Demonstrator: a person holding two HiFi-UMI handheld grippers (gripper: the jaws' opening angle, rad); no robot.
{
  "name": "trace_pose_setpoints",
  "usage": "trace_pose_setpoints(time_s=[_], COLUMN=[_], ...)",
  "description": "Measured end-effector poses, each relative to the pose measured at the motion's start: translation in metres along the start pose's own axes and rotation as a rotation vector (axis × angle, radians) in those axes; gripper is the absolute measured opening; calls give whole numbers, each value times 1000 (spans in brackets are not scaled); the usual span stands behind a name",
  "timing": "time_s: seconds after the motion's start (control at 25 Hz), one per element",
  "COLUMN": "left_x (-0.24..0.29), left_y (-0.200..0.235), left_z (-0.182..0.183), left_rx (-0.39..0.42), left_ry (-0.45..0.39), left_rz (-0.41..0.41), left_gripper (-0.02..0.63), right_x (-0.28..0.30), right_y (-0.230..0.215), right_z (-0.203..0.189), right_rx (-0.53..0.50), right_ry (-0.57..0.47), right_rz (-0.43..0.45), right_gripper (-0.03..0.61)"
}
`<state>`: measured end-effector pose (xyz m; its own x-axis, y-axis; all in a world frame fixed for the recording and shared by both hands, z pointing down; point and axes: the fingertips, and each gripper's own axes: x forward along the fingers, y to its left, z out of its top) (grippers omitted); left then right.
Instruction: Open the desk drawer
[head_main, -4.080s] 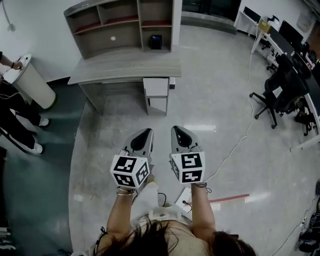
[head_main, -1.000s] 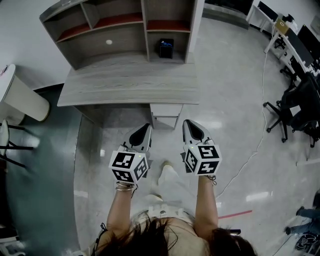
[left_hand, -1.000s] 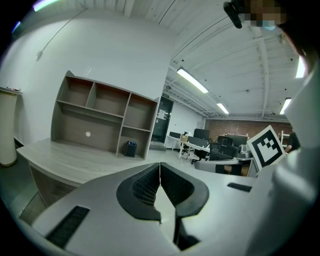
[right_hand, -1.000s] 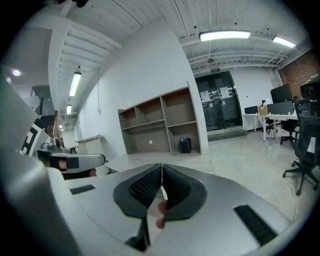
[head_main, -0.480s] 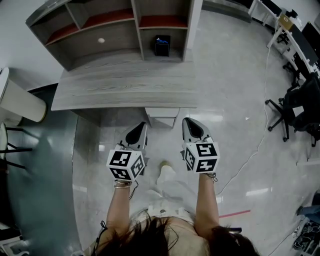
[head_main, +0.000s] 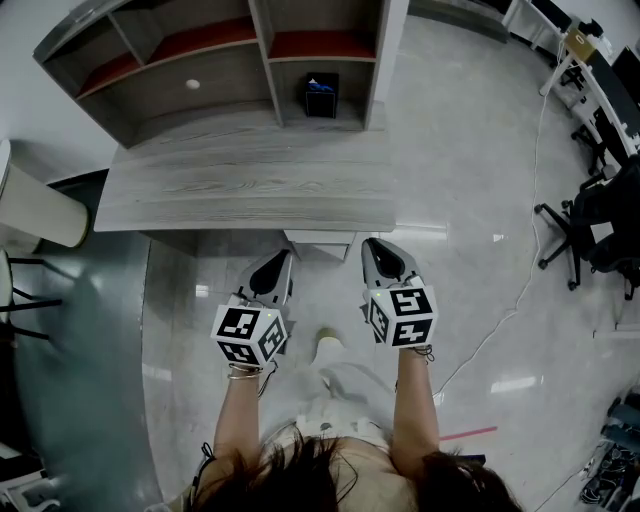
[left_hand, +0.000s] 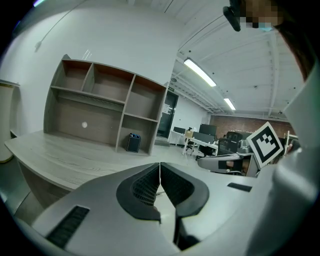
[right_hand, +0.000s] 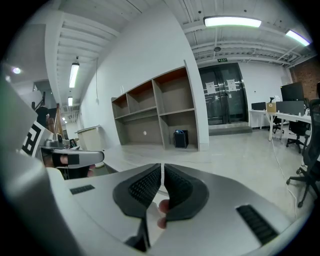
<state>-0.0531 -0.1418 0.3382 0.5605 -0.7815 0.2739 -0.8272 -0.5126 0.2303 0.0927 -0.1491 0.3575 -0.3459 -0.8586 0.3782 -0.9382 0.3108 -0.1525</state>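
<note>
Grippers, two: my left gripper (head_main: 281, 258) and right gripper (head_main: 374, 245), jaws closed on nothing. Desk (head_main: 250, 190), one; drawer (head_main: 320, 239), one, pale, tucked under its edge.

a grey wood-grain surface (head_main: 250, 190) stands on a pale glossy floor (head_main: 470, 180). an open shelf unit (head_main: 200, 50) sits along its back edge, and a small dark box (head_main: 320, 97) stands in the unit's lower right compartment.

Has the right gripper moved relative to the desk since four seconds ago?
Yes. The right gripper has come forward: its tips now sit just short of the desk.
</note>
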Motion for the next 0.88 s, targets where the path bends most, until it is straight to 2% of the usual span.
trace_pose_setpoints(time_s=[0.28, 0.88], left_x=[7, 17], left_y=[6, 39], left_z=[-13, -36], left_rx=[21, -21], left_ry=[27, 61], left_rz=[-8, 24], left_gripper=[14, 15], right_x=[13, 36], right_y=[-8, -10], right_z=[-12, -28], right_rx=[27, 39], right_ry=[20, 62], right_rz=[20, -2], right_gripper=[23, 25])
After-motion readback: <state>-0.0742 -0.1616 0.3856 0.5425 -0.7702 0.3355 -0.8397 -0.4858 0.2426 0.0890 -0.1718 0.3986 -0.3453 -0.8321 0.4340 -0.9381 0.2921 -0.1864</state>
